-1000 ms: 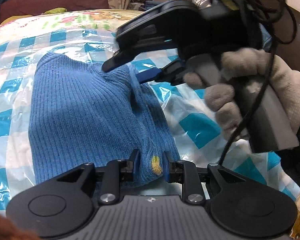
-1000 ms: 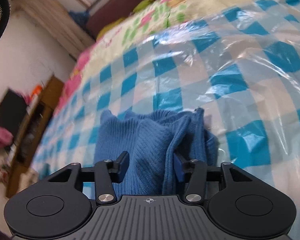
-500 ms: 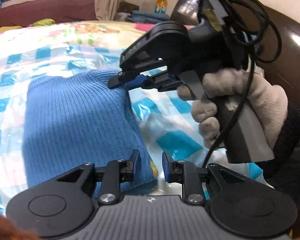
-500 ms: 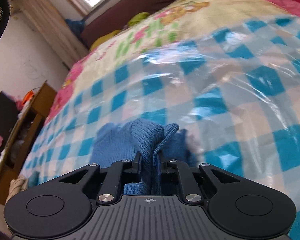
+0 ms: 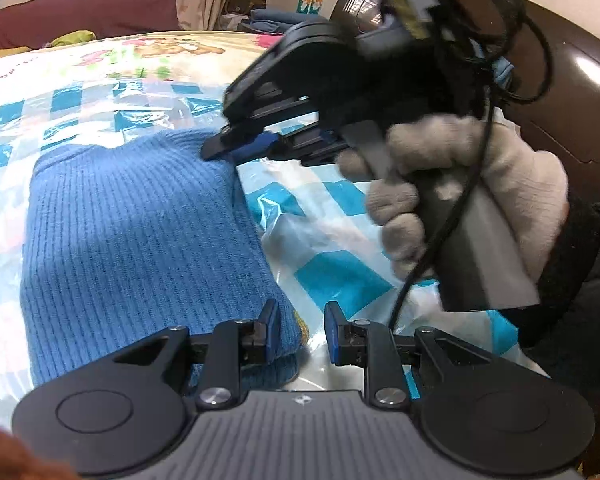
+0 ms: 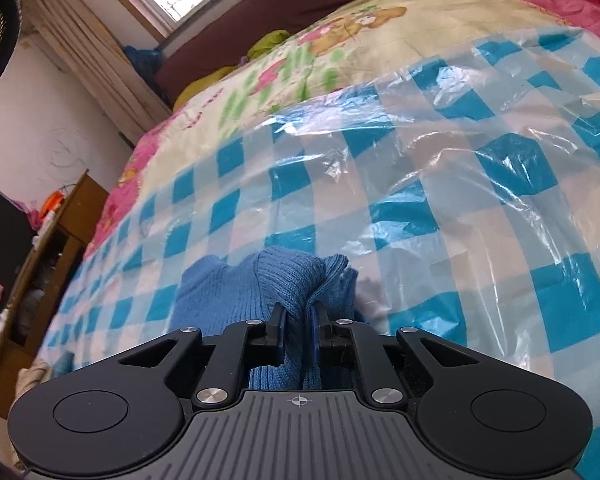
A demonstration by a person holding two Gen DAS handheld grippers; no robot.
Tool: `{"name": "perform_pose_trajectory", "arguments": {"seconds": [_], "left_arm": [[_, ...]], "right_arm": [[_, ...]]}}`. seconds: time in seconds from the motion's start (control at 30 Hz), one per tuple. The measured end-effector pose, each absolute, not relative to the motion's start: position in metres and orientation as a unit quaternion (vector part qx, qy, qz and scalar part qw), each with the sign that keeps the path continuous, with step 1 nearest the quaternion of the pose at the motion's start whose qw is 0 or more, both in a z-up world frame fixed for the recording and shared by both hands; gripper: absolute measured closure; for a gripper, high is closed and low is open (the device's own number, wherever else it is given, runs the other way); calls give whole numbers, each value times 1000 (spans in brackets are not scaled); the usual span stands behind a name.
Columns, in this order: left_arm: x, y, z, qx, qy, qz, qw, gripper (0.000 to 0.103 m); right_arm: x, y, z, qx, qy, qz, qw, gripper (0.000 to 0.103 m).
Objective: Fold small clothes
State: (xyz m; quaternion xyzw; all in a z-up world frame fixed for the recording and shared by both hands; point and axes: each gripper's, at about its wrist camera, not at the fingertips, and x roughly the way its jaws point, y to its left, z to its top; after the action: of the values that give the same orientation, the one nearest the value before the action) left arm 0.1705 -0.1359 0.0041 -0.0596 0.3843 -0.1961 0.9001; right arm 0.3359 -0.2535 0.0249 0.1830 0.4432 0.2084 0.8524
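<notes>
Right gripper clenched on a bunched corner of the blue knit at its 12 o'clock. The knit lies on the checked sheet, long axis 6 to 12. Left gripper: jaws narrowly apart, hem edge between them — pad contact unclear.

From my left gripper, the blue knit garment fills ten to twelve o'clock. My gloved right hand and its cable block one to two o'clock. Between them, bare checked plastic sheet offers a narrow passage.
</notes>
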Motion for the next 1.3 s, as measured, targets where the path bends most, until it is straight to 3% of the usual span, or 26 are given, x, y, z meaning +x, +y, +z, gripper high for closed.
{"name": "perform_pose_trajectory", "arguments": {"seconds": [0.27,0.57,0.83,1.03,1.3], "left_arm": [[153,-119,2,-67,407,-208,887,73],[125,-59,21,-93,382,-168,904,67],[139,-24,1,-100,391,-92,910,67],[136,-6,-9,-114,405,-56,906,67],[132,3,-15,-119,412,-54,902,66]], "right_arm": [[329,-260,7,181,469,207,840,81],[270,-287,37,179,439,223,852,81],[216,-267,10,134,498,237,823,81],[204,-264,15,148,502,247,816,94],[205,-262,5,126,529,229,808,87]]}}
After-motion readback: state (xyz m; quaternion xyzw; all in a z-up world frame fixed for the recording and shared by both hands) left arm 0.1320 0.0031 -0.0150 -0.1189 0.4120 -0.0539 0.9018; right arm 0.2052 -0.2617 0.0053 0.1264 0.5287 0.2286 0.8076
